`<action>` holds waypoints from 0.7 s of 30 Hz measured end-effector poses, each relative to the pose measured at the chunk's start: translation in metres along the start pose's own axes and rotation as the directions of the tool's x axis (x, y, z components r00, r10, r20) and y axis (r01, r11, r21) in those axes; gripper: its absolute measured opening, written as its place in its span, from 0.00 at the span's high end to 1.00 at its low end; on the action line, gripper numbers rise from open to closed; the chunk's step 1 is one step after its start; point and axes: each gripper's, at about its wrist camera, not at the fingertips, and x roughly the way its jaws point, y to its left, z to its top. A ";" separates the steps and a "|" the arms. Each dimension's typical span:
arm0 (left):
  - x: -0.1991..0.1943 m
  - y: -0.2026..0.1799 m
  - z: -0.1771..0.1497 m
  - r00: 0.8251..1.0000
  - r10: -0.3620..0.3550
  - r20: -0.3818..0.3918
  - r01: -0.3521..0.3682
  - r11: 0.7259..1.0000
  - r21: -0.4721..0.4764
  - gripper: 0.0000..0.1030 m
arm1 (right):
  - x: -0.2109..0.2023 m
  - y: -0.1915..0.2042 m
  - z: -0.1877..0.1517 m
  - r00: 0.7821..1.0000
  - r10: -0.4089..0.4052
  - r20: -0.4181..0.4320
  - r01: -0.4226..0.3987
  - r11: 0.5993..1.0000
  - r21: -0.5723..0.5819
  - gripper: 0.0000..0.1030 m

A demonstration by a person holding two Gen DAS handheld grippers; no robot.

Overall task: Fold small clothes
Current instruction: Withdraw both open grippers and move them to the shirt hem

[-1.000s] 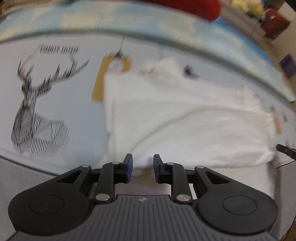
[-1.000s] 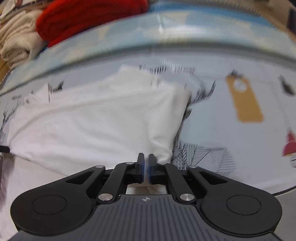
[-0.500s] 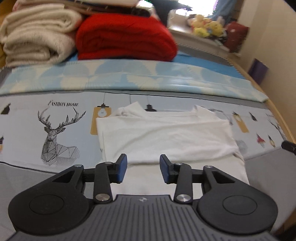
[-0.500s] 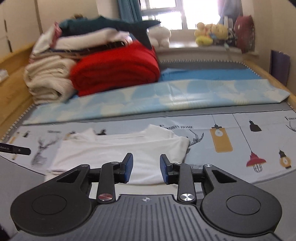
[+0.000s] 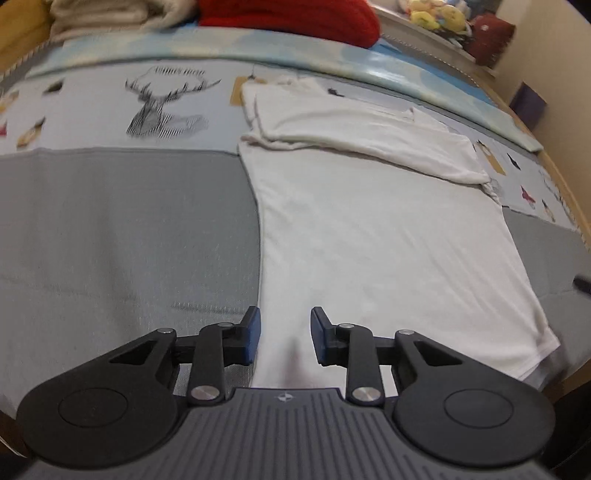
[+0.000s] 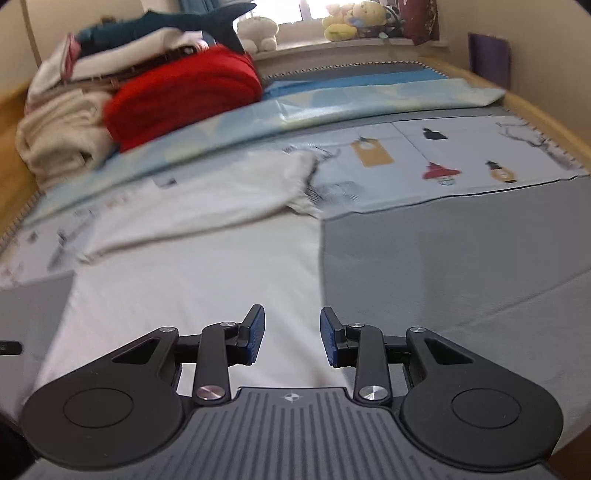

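— While we hovered at the near hem of the white T-shirt (image 5: 388, 236), how did our tools stand?

— Our left gripper (image 5: 284, 334) had just narrowed, its jaws apart and empty; our right gripper (image 6: 291, 334) stood spread, pinching nothing.

— And the shirt?

— It lay flat on the grey bedcover (image 5: 122, 229), its far part folded back over itself. Beyond it we saw the red blanket (image 6: 181, 92).

Wooden-framed bed (image 6: 546, 114) (patterned sheet (image 6: 461, 155)) below a bright window (image 6: 310, 5).
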 end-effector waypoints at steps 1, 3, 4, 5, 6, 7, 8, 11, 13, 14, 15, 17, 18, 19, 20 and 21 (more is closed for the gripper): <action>0.000 0.003 0.001 1.000 0.008 0.001 -0.008 1.000 -0.012 0.69 | 0.003 -0.003 -0.004 1.000 -0.009 -0.014 0.009 1.000 -0.001 0.66; -0.001 0.010 0.001 1.000 0.023 -0.014 -0.023 0.999 -0.040 0.69 | 0.011 -0.011 -0.010 0.998 -0.028 -0.055 0.030 0.999 0.029 0.66; -0.002 0.014 0.002 0.999 0.024 -0.031 -0.025 0.998 -0.063 0.69 | 0.015 -0.014 -0.012 0.997 -0.032 -0.075 0.035 0.998 0.043 0.66; -0.005 0.016 0.005 0.999 0.015 -0.039 -0.018 0.997 -0.081 0.69 | 0.017 -0.017 -0.014 0.995 -0.036 -0.091 0.041 0.998 0.053 0.66; -0.010 0.016 0.007 1.000 -0.003 -0.027 0.001 0.996 -0.091 0.69 | 0.018 -0.020 -0.016 0.994 -0.046 -0.098 0.052 0.997 0.062 0.66; -0.017 0.016 0.006 1.000 -0.029 0.008 0.030 0.996 -0.086 0.69 | 0.019 -0.021 -0.017 0.994 -0.051 -0.100 0.058 0.996 0.067 0.66; -0.019 0.017 0.003 0.998 -0.044 0.038 0.047 0.996 -0.071 0.69 | 0.018 -0.022 -0.018 0.994 -0.049 -0.101 0.057 0.996 0.072 0.66; 0.004 0.023 -0.012 0.999 0.013 -0.045 -0.018 0.995 -0.097 0.69 | 0.019 -0.020 -0.020 0.993 -0.041 -0.108 0.047 0.997 0.062 0.66; 0.011 0.028 -0.009 0.998 -0.019 -0.052 0.012 0.990 -0.141 0.69 | 0.024 -0.019 -0.019 0.992 -0.045 -0.118 0.050 0.998 0.046 0.66; 0.012 0.027 -0.007 0.999 -0.011 -0.048 0.005 0.991 -0.134 0.69 | 0.026 -0.018 -0.020 0.991 -0.048 -0.126 0.053 0.998 0.039 0.66; 0.013 0.027 -0.007 0.999 0.007 -0.048 -0.013 0.992 -0.126 0.69 | 0.027 -0.018 -0.021 0.990 -0.048 -0.134 0.053 0.998 0.034 0.66; 0.016 0.029 -0.008 0.998 0.011 -0.070 -0.020 0.991 -0.135 0.69 | 0.030 -0.016 -0.023 0.987 -0.051 -0.152 0.055 0.998 0.025 0.66; 0.018 0.030 -0.009 0.997 0.004 -0.083 -0.016 0.989 -0.144 0.69 | 0.032 -0.016 -0.024 0.985 -0.056 -0.163 0.059 0.998 0.017 0.65; 0.019 0.030 -0.009 0.996 -0.001 -0.091 -0.013 0.989 -0.146 0.67 | 0.034 -0.016 -0.025 0.983 -0.062 -0.174 0.065 0.998 0.009 0.63; 0.019 0.030 -0.009 0.996 -0.001 -0.092 -0.013 0.990 -0.143 0.67 | 0.036 -0.017 -0.026 0.980 -0.070 -0.186 0.072 0.997 0.004 0.61; 0.020 0.031 -0.008 0.996 -0.001 -0.094 -0.013 0.990 -0.142 0.67 | 0.039 -0.018 -0.027 0.975 -0.080 -0.205 0.082 0.997 0.004 0.59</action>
